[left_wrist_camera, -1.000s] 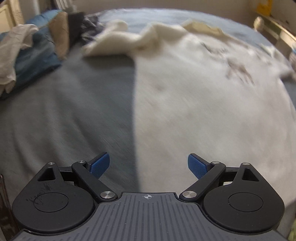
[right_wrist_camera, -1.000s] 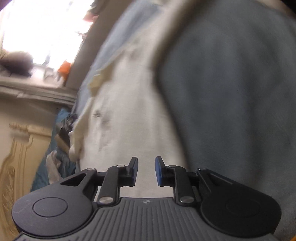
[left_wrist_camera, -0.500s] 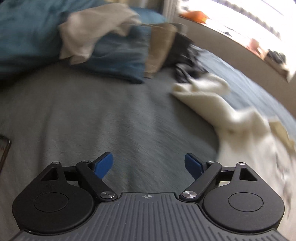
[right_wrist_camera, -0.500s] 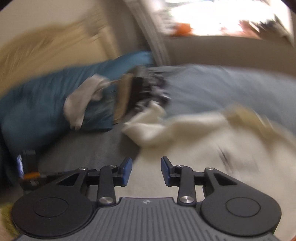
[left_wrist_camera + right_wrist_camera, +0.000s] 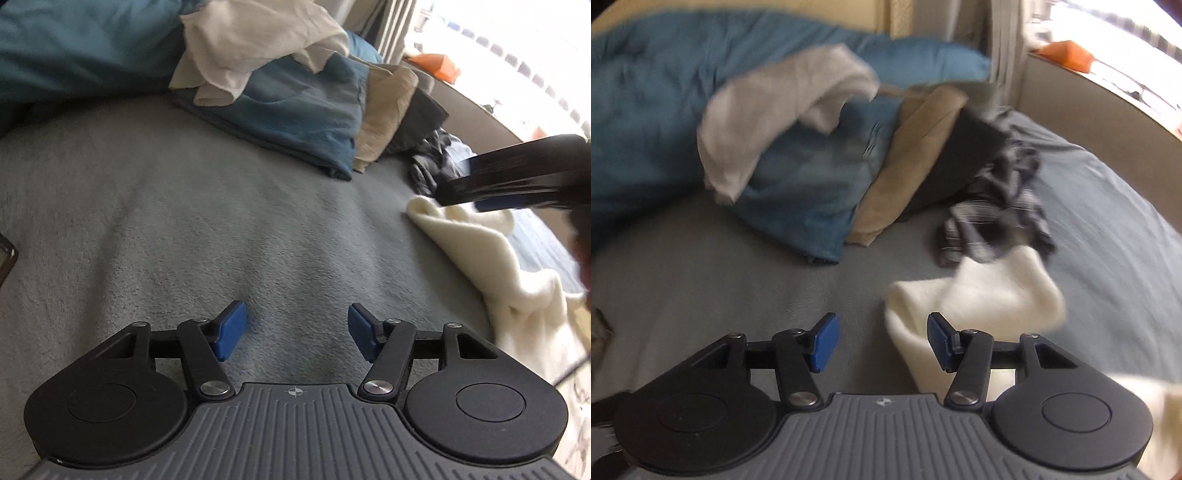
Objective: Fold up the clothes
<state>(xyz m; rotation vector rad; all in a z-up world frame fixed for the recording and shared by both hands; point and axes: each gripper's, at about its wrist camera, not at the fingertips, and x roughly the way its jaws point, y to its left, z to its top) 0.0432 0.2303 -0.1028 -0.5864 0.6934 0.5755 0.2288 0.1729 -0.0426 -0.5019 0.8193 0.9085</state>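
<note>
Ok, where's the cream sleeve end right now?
In the right wrist view the cream sleeve end lies on the grey bedspread, just ahead of the open right gripper, beside the striped dark garment.

Daylight came from the window (image 5: 546, 74) at the upper right of both views, blown out to white glare there. The bed (image 5: 184, 221) lay in soft, even light with faint shadows. The left wrist view was mostly sharp, blurred only at its right edge. The right wrist view was smeared throughout by motion. Fisheye distortion bent both frames' edges.
</note>
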